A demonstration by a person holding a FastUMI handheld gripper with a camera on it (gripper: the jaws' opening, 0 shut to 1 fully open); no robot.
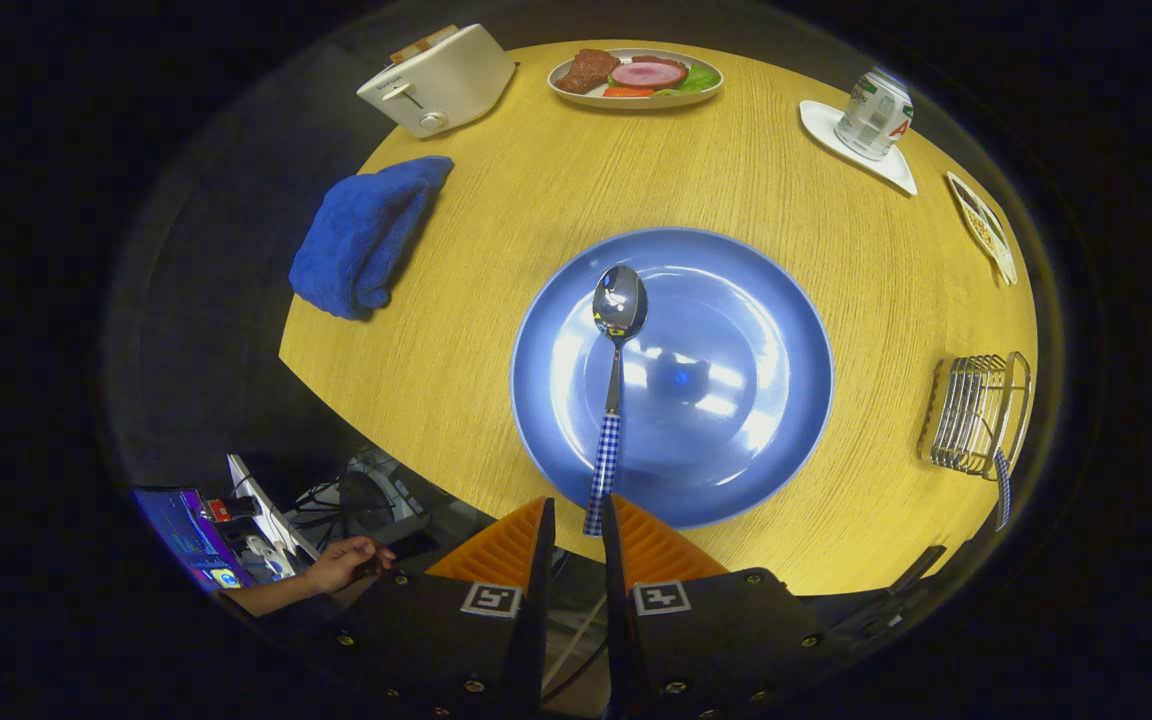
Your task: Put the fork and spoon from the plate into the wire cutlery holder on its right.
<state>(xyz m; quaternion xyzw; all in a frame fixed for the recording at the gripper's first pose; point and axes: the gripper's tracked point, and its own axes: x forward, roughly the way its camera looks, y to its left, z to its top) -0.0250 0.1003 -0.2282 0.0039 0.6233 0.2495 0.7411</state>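
Gripping fingers of the hand-held gripper [578, 520] stood close together, with the tip of the spoon's handle lying in the narrow gap between them; whether both fingers actually pressed on it could not be told.

Largest in the scene was the round yellow wooden table [496, 230], which carried everything else. At its middle sat the wide glossy blue plate [766, 330], its near rim just ahead of the fingers. To the far left lay a crumpled blue towel [366, 240], and beyond it a white toaster [436, 80] with bread in its slot. At the far side rested a white oval dish of meat and vegetables [636, 75]. To the far right a drink can [874, 113] stood on a white coaster. Right of the plate, well apart from it, sat the silver wire cutlery holder [976, 415], and a checked handle hung out over its near edge, most likely the fork [1002, 490], though its head was hidden.

Smallest was the steel spoon with a blue-and-white checked handle [612, 400], which lay on the left half of the plate, bowl pointing away and handle running back over the near rim.

By that judgement the task was about half done: the fork seemed delivered, while the spoon was not yet lifted and carried right to the holder.
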